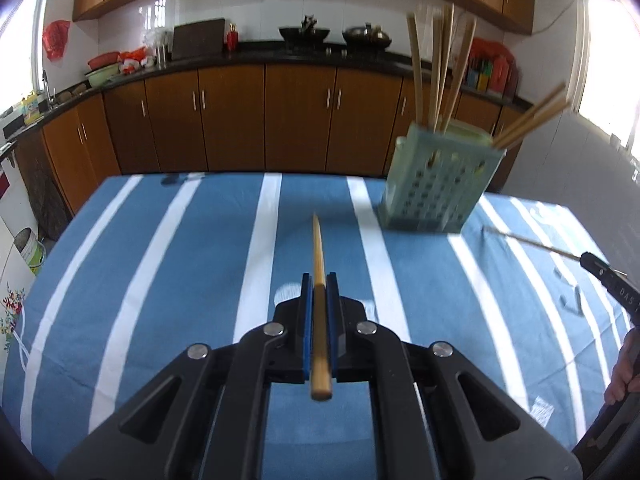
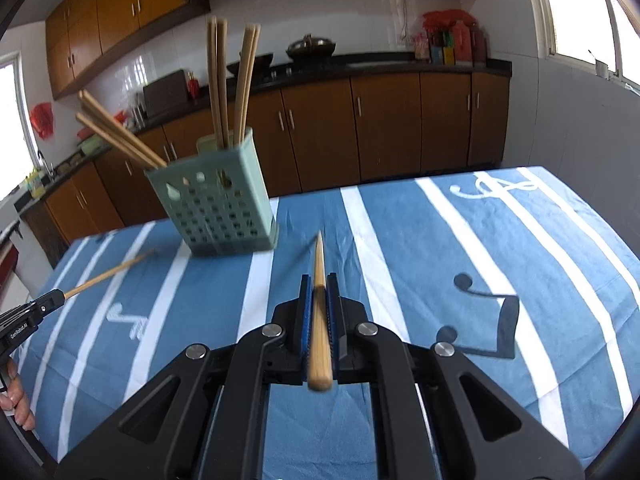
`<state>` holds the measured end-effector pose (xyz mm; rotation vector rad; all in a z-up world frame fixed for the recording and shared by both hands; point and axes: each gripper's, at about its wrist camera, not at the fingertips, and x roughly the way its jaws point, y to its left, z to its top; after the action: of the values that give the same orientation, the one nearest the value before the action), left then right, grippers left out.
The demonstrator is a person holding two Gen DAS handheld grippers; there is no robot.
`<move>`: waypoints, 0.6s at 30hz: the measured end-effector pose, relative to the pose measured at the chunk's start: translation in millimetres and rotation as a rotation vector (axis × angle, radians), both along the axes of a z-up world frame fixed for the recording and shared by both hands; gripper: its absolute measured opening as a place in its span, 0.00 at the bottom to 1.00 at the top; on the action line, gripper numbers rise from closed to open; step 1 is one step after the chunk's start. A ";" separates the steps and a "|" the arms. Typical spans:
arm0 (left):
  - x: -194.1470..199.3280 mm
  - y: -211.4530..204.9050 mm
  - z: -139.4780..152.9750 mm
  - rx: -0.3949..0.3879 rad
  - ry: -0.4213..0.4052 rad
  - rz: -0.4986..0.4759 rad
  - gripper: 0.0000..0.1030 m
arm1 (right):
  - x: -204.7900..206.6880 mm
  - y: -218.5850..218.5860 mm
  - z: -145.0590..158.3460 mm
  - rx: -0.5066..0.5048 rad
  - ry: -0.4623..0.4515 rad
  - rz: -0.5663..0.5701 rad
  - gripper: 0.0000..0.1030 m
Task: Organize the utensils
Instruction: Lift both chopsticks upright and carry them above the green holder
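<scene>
Now both grippers clench one chopstick each: left gripper (image 1: 319, 280) on its chopstick (image 1: 319, 256), right gripper (image 2: 319, 282) on another (image 2: 319, 268). Each long axis runs along the fingers, tip toward 12 o'clock. Holder (image 1: 436, 188) stands at 1 o'clock on the striped cloth (image 1: 180, 260). Probably tip each stick down, thin end first, over a free slot; blur hides the slots.

Beside the matt pale-green perforated plastic holder (image 1: 436, 184), which stands on the worktop's soft blue-and-white striped cloth (image 1: 168, 264), smooth light wooden chopsticks (image 1: 319, 280) sit in matt black plastic grippers with shiny metal rivets.
</scene>
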<state>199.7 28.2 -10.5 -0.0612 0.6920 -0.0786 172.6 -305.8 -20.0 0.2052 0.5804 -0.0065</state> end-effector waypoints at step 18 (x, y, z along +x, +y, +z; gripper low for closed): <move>-6.7 4.6 67.5 -0.079 -0.167 -0.008 0.07 | -5.4 -3.7 40.4 0.013 -0.111 0.023 0.08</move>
<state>193.1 32.8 56.9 -0.1265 0.5222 -0.1178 167.2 -309.5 20.4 0.2101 0.4718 0.0302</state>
